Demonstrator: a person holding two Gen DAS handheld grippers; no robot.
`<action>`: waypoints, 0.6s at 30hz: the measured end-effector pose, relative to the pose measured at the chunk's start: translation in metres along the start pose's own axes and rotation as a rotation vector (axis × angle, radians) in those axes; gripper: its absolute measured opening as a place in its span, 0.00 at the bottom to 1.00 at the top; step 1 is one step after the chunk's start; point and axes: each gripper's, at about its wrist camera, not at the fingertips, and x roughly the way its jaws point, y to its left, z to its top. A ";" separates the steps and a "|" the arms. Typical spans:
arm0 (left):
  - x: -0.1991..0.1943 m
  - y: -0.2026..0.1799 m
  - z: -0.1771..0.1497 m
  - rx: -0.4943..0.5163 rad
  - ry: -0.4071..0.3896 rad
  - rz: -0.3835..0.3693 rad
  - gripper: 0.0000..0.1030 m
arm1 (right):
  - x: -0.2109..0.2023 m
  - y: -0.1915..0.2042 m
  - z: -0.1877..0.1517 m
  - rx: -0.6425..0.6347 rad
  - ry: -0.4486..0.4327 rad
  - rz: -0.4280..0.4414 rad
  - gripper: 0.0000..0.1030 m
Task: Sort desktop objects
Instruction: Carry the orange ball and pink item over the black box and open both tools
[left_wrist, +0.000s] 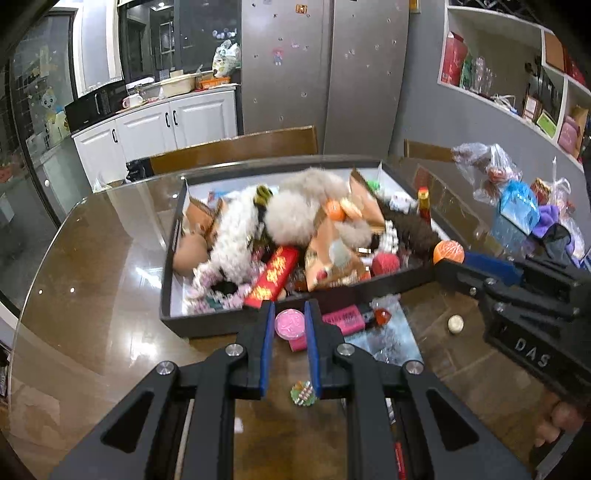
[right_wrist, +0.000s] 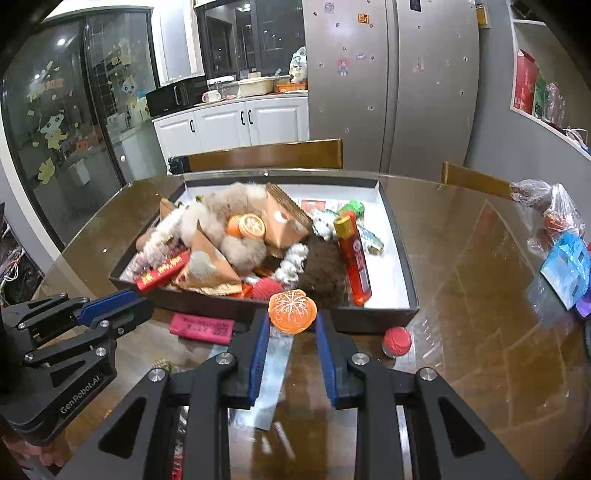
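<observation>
**Orange ornament at the box edge, pink tub in the other claw**

The right gripper (right_wrist: 291, 317) has its blue-padded fingers closed on an orange ornament (right_wrist: 292, 311), a translucent, lobed, mandarin-shaped piece with a white sunburst moulded on its face. It is carried high, just short of the near wall of the black box (right_wrist: 373, 320) ahead of the claw, most likely so it can clear the rim and be dropped inside. The box, white-lined and shallow, is already heaped with fluffy pompoms, card cones and a glossy red lighter (right_wrist: 355, 258).

The left gripper (left_wrist: 290, 319) holds its fingers narrowly apart around a round pink tub (left_wrist: 290, 323) with a smooth flat lid; whether the pads actually touch it I cannot tell (the gap looks slight on each side). Beside the tub, to the claw's right, lies a flat pink packet (left_wrist: 343, 319) on the glossy glass-topped table (left_wrist: 110, 295). Right of the other claw sits a ribbed red ball (right_wrist: 397, 340).
</observation>
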 end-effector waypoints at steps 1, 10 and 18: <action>-0.002 0.002 0.003 -0.005 -0.006 0.001 0.16 | -0.001 0.001 0.002 0.001 -0.004 0.000 0.25; -0.011 0.021 0.024 -0.051 -0.035 -0.003 0.16 | -0.009 0.009 0.023 -0.015 -0.034 -0.008 0.25; -0.015 0.021 0.034 -0.045 -0.045 -0.023 0.17 | -0.015 0.014 0.040 -0.025 -0.063 -0.003 0.25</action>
